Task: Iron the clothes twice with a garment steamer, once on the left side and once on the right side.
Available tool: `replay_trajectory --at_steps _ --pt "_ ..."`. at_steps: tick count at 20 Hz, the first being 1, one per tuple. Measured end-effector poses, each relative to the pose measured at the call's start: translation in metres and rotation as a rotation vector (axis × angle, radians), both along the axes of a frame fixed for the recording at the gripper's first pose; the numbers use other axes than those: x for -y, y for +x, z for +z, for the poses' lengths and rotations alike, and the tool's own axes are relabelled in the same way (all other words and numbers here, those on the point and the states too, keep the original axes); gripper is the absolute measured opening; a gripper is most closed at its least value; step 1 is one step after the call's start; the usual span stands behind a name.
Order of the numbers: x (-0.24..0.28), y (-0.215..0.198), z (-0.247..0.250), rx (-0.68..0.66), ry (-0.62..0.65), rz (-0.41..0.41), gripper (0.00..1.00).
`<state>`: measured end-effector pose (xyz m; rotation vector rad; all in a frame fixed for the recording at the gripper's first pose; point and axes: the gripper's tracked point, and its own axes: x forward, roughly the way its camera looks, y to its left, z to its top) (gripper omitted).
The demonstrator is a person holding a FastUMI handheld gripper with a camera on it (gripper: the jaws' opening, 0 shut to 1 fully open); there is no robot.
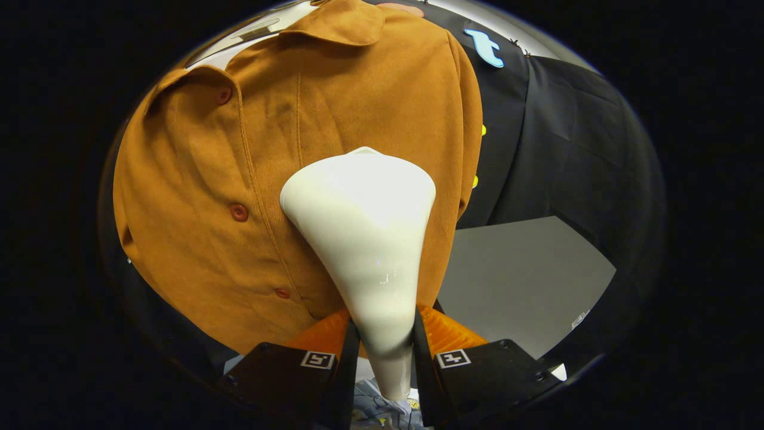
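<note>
An orange-brown corduroy shirt (pixel 197 197) with a collar and red buttons hangs in front of me. My gripper (pixel 385 337) is shut on the neck of a white garment steamer (pixel 364 227), both fingers (pixel 343 358) pressing its narrow handle. The steamer's wide head lies against the shirt's front, on the panel to the right of the button row, about mid-chest. The steamer hides the cloth directly behind it.
A grey tabletop (pixel 525 280) lies to the right, below the shirt's hem. Black booth cloth (pixel 567 149) hangs behind the shirt on the right. A pale surface (pixel 250 33) shows above the collar.
</note>
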<state>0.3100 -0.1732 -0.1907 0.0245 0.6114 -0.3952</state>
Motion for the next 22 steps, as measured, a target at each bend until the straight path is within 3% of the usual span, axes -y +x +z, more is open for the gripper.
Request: replay_trajectory --at_steps 11,22 --pt "0.002 -0.014 -0.071 -0.175 0.041 -0.025 0.47" --pt "0.007 -0.022 -0.094 -0.291 0.077 -0.028 0.47"
